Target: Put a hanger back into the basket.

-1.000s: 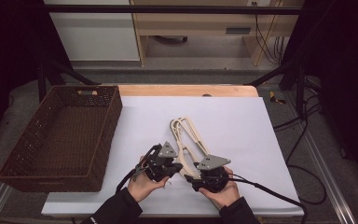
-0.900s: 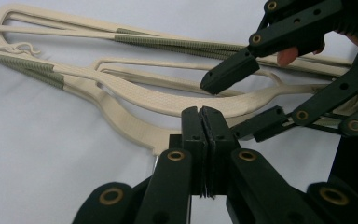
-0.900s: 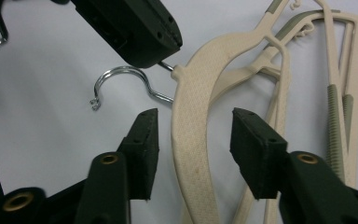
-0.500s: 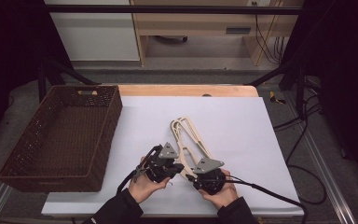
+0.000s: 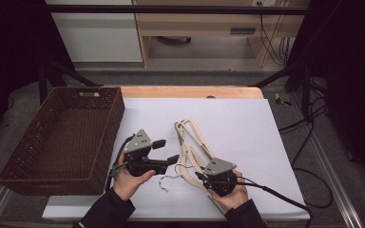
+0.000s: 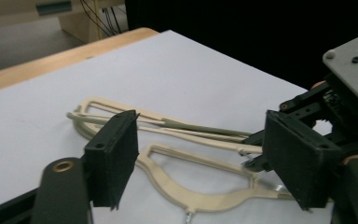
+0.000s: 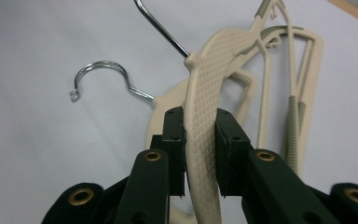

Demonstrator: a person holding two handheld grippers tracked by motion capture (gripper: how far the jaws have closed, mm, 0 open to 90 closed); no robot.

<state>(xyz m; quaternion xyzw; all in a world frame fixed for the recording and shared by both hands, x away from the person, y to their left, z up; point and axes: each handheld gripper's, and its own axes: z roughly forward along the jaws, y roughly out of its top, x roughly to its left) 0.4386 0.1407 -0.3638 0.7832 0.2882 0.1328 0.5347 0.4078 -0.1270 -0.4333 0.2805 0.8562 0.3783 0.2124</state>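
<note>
Two cream plastic hangers (image 5: 192,142) with thin wire hooks lie stacked on the white table cover (image 5: 247,123), at its near middle. The right gripper (image 7: 200,154) pinches the upper hanger's dimpled arm. The left gripper (image 5: 165,151), jaws just opened and empty, hovers left of them, beside a brown woven basket (image 5: 52,137).

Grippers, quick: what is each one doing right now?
Left gripper: open, jaws just opened, nothing between them.
Right gripper: closed on the top cream hanger.
</note>
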